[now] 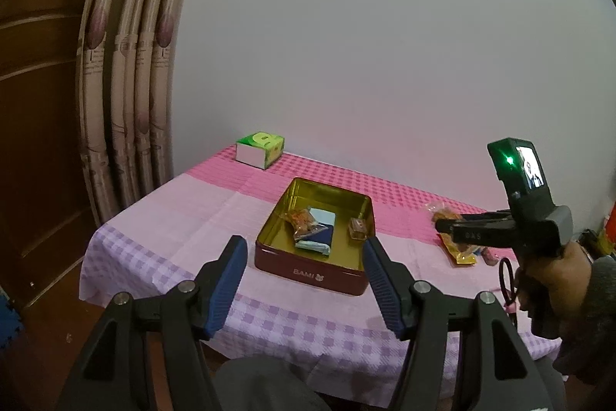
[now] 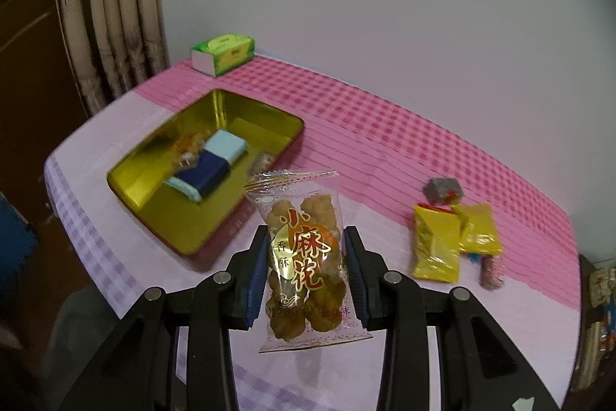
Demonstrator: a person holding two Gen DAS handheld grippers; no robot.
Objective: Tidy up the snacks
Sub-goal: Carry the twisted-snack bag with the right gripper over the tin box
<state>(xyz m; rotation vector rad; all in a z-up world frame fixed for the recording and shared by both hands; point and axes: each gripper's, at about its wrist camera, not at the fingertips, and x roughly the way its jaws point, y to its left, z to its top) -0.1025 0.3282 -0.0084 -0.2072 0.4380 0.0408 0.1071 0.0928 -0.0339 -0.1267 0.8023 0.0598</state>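
A red tin with a gold inside (image 1: 308, 270) (image 2: 154, 203) stands on the checked tablecloth and holds several wrapped snacks, among them a blue pack (image 2: 206, 172) and a clear orange pack (image 1: 302, 220). My right gripper (image 2: 306, 257) is shut on a clear packet of fried twists (image 2: 304, 257) and holds it above the table, just right of the tin. The right gripper also shows in the left wrist view (image 1: 442, 224). My left gripper (image 1: 304, 280) is open and empty, back from the table's near edge, facing the tin.
Two yellow packets (image 2: 437, 249) (image 2: 479, 228), a grey wrapped piece (image 2: 442, 189) and a small pink one (image 2: 491, 270) lie on the table's right side. A green tissue box (image 2: 223, 54) stands at the far left corner. Curtains (image 1: 127, 95) hang at the left.
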